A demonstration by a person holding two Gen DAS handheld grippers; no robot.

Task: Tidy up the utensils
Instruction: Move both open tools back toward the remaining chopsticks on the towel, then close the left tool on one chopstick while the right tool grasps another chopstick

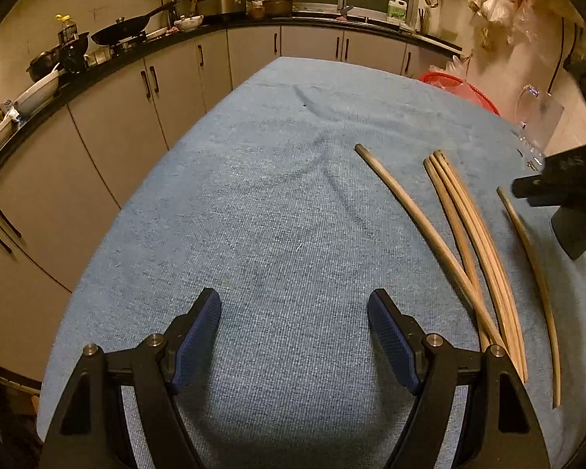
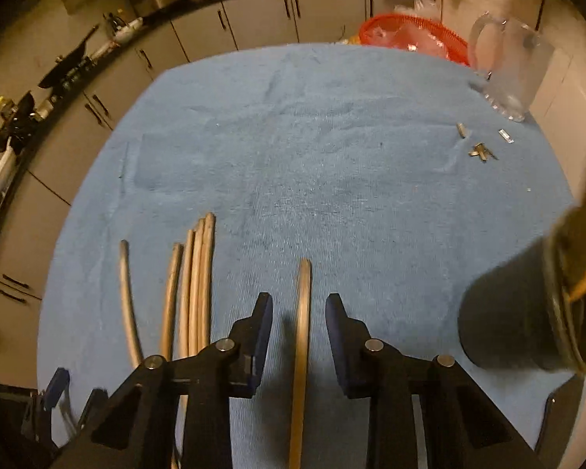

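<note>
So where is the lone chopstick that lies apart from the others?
In the right wrist view the lone chopstick lies on the blue cloth between the open right tongs, untouched, right of the chopstick cluster and left of the dark holder.

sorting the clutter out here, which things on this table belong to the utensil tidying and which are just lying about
Part of the job: lone chopstick between the right gripper jaws; loose chopsticks; dark holder cup.

Lying about: glass jug; small metal bits; red basket.
</note>
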